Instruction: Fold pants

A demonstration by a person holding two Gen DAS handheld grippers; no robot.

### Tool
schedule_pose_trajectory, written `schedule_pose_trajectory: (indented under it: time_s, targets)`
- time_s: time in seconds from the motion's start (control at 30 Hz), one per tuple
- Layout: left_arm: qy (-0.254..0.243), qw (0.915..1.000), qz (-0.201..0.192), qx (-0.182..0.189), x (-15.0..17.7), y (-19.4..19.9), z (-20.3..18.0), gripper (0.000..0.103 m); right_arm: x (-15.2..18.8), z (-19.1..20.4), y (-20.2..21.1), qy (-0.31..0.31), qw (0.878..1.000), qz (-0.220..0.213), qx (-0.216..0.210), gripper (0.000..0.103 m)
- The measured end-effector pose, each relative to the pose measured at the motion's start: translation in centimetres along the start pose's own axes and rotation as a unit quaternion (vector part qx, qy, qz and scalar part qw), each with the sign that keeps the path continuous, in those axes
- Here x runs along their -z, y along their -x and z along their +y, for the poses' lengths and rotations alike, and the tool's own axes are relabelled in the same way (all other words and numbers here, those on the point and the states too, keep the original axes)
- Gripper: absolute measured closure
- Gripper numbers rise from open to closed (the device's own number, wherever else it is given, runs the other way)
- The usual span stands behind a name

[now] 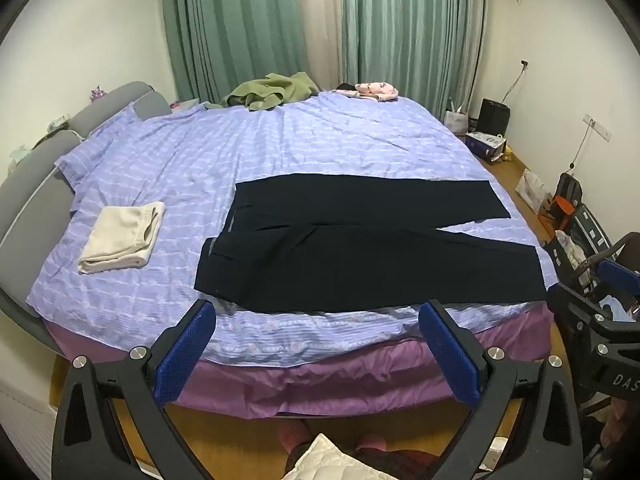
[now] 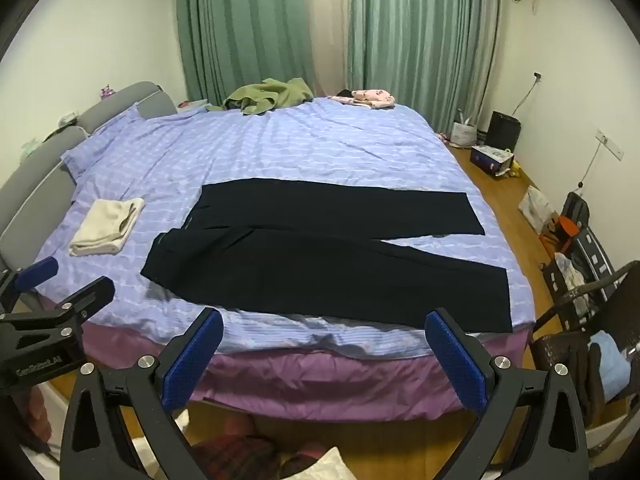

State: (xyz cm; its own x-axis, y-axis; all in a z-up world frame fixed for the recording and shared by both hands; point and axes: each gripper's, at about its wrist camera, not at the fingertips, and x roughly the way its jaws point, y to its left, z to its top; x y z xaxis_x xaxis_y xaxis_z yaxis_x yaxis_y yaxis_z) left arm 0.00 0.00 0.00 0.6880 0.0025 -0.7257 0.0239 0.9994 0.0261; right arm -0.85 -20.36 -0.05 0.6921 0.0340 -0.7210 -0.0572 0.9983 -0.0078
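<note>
Left wrist: one dark pants (image 1: pixel 360 248), both claws (image 1: pixel 316 348) (image 2: pixel 324 356) spread wide, holding nothing.

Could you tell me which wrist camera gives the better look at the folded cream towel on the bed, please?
The left wrist view: the folded cream towel appears larger and nearer the middle there, with its layered edges visible. The right wrist view shows the same towel smaller and further left, beside the dark pants.

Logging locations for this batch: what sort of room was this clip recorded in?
A home bedroom, most likely. A wide bed with a lilac striped sheet fills the view, a grey padded headboard runs along its left side, and green curtains hang behind. Dark pants lie spread on the bed.
</note>
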Motion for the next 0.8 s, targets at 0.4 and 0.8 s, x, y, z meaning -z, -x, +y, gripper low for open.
schedule_pose_trajectory:
  time_s: [0.4, 0.8]
  targets:
    - [0.002, 1.0, -0.008, 0.001, 0.53, 0.48, -0.68, 0.0, -0.45, 0.15, -0.07, -0.002, 1.0, -0.004, -0.005, 0.0]
    - [0.002, 0.9998, -0.019, 0.005, -0.2, 0.95, -0.45, 0.0, -0.15, -0.7, 0.5, -0.007, 1.0, -0.012, -0.012, 0.0]
